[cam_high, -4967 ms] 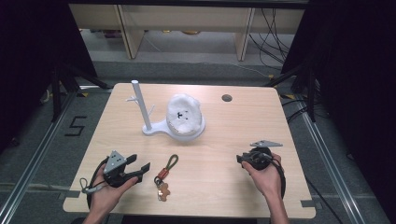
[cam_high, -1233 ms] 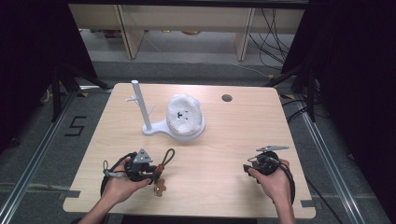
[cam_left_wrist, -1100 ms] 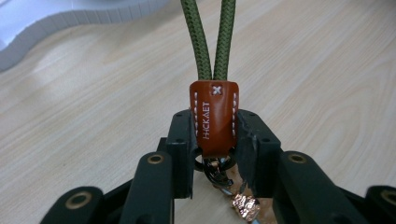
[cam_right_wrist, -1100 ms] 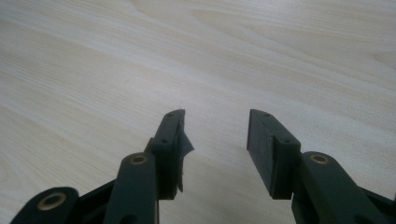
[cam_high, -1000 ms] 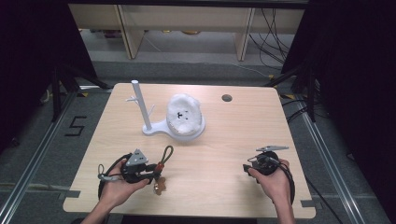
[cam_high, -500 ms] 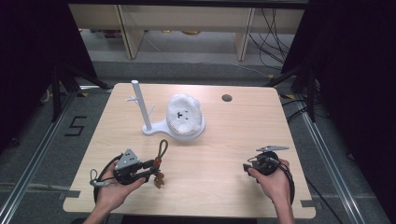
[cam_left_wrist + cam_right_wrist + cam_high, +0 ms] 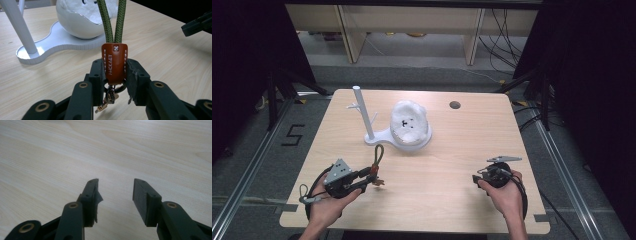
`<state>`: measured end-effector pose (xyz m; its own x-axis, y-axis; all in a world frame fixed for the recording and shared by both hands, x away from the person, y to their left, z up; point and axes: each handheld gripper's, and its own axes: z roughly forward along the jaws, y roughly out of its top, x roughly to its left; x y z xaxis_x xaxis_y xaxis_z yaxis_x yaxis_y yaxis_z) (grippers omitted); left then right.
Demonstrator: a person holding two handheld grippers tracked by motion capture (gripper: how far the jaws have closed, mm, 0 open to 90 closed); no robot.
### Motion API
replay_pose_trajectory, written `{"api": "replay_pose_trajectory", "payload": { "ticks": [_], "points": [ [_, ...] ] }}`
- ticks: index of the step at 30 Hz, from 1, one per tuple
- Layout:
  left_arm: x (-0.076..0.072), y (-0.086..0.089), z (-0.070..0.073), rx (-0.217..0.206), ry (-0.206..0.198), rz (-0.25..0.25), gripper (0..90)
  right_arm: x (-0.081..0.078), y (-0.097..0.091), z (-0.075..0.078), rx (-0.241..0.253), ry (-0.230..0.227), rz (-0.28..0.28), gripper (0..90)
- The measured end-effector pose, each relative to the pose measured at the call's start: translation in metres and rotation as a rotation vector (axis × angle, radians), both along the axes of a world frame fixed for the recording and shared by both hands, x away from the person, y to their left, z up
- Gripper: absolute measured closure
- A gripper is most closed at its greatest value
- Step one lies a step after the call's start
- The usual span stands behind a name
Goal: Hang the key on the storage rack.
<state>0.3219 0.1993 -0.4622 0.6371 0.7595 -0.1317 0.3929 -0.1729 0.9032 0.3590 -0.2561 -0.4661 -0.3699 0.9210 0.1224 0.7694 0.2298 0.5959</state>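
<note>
In the high view we hold one keychain (image 7: 375,167) in our left gripper (image 7: 368,181), near the table's (image 7: 447,200) front left; one white stand (image 7: 362,120) and one white bowl (image 7: 410,125) sit beyond, and our right gripper (image 7: 476,178) rests apart.

In the left gripper view the jaws clamp the keychain's brown leather tab (image 7: 114,62), two green cord strands (image 7: 112,20) rising; the dangling keys (image 7: 107,100) could snag or the tab slip.

In the right gripper view the jaws stand parted, holding nothing.

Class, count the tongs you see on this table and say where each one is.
2: left tongs near the table's front left, gripping a keychain; right tongs open at front right.
</note>
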Motion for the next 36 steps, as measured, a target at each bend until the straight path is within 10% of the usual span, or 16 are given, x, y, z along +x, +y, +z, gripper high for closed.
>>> {"api": "replay_pose_trajectory", "payload": {
  "ticks": [36],
  "points": [
    [-0.001, 0.035, 0.022, -0.056, -0.116, 0.12, 68.0, -0.001, -0.001, 0.0, 0.027, -0.008, -0.008, 55.0]
  ]
}}
